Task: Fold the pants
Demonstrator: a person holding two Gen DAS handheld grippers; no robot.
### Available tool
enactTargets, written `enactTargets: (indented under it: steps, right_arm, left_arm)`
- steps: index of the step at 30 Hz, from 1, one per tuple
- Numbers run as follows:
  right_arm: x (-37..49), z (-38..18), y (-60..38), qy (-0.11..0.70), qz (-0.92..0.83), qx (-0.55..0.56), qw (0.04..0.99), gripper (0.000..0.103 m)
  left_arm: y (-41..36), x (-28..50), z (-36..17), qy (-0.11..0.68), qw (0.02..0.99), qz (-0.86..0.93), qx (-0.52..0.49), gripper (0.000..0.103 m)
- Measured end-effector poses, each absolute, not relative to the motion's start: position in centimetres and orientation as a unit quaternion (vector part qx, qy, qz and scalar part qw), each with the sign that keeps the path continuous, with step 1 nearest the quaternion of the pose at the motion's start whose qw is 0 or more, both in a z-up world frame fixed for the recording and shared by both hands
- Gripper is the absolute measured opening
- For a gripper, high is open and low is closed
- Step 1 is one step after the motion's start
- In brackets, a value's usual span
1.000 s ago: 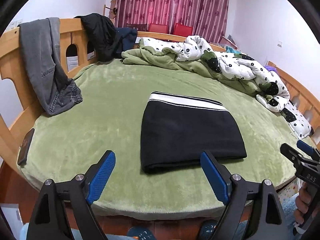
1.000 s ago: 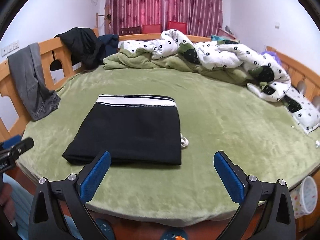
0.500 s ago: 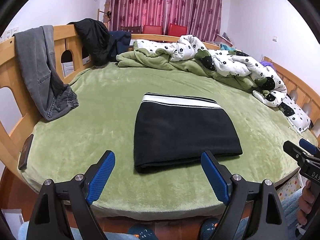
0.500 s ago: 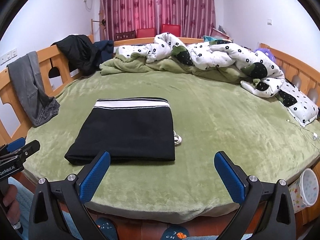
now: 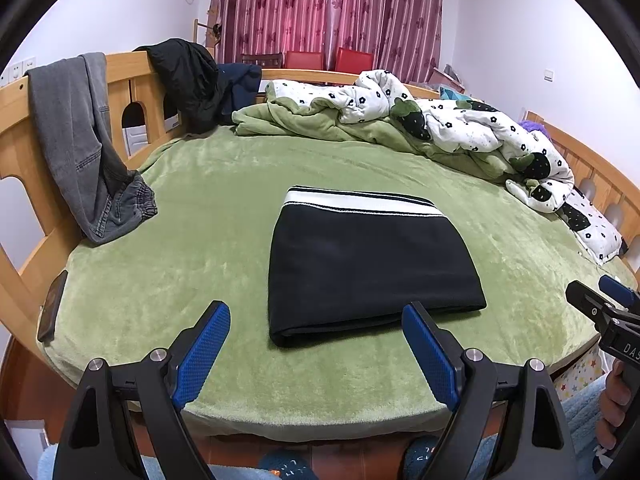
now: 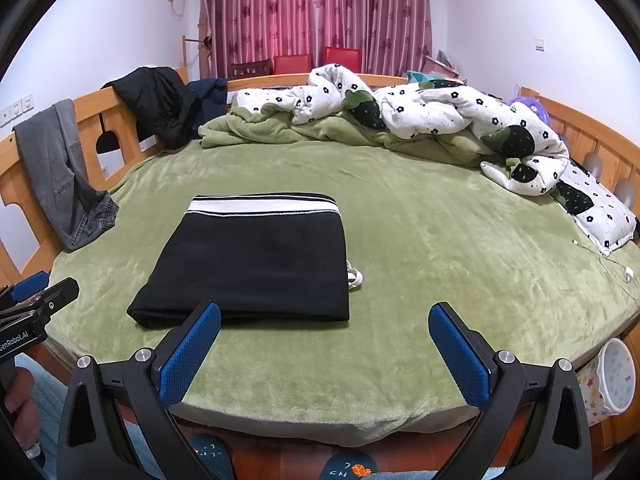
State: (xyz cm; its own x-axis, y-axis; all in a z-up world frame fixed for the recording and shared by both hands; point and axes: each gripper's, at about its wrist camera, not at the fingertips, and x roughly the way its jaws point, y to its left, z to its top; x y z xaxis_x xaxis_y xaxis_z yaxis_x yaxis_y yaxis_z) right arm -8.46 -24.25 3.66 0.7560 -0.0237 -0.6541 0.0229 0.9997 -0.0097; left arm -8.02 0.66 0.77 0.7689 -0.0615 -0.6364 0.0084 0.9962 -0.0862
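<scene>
A pair of black pants, folded into a neat rectangle with a white striped waistband at its far edge, was seen lying flat on a green plush bed cover, at the centre of the left wrist view and left of centre in the right wrist view. A white drawstring loop was shown poking out at the pants' right edge. The left gripper was held with its blue-padded jaws spread wide and empty, low in the frame, near the pants' front edge. The right gripper was likewise held released and empty. Grey jeans were draped over the wooden bed rail at the upper left. A rumpled flowered quilt was heaped along the far side, before maroon curtains.
</scene>
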Motion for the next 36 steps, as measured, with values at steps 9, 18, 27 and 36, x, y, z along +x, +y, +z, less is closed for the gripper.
enactTargets:
  steps: [9,18,27,36]
  right_arm:
    - [-8.4,3.6,-24.4,0.352,-0.016,0.003,0.936,0.102]
    - [-8.4,3.5,-24.5,0.355,-0.017,0.004,0.935,0.102]
    - [-8.4,3.2,-24.8,0.356,-0.018,0.004,0.934,0.102]
    - [-8.3,3.2,-24.9,0.358,-0.02,0.005,0.934,0.102]
  left_arm:
    - [0.6,-8.0,0.7,0.34,0.94,-0.018,-0.038,0.087]
    - [0.2,-8.1,0.4,0.348,0.937,-0.018,-0.035,0.087]
    - [-0.5,-8.0,0.1,0.355,0.934,-0.017,-0.025,0.087]
    - [-0.7,-8.2,0.2,0.351,0.936,-0.018,-0.025,0.087]
